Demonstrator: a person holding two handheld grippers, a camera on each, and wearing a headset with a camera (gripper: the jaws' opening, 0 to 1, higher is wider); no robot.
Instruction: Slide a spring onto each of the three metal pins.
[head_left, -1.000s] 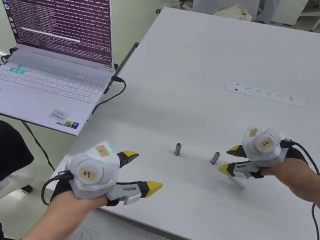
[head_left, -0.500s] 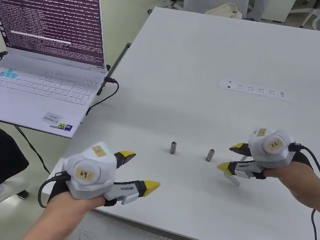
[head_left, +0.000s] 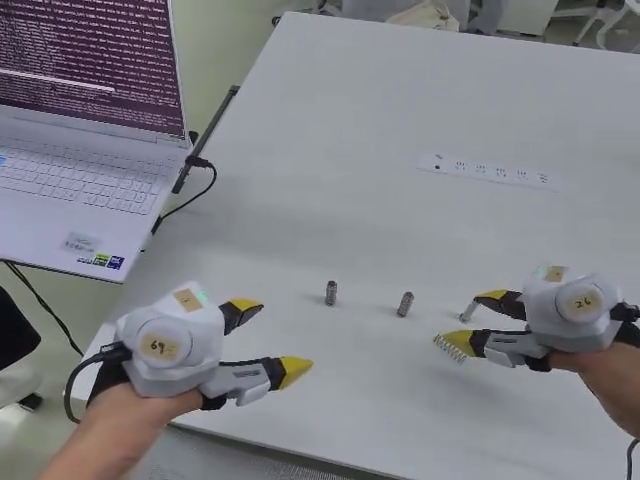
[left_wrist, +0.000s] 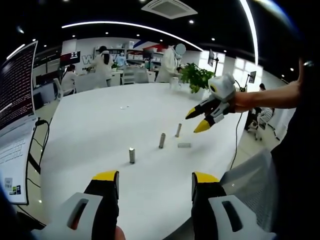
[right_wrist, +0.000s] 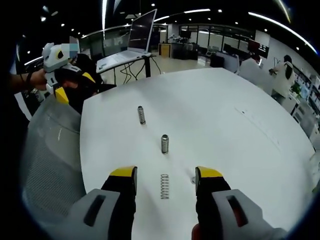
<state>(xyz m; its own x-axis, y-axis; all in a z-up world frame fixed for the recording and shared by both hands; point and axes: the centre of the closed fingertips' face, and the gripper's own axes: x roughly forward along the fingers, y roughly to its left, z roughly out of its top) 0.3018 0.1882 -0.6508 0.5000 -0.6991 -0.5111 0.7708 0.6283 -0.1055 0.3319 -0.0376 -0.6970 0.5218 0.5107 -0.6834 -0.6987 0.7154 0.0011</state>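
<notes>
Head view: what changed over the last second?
The right tongs drew back rightward, uncovering the third pin. Nothing grasped or released. The loose spring, the other two pins and the open left tongs kept their places.

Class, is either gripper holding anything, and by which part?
Nothing is held. The left gripper and right gripper are open; a loose spring lies on the table at the right one's jaws.
</notes>
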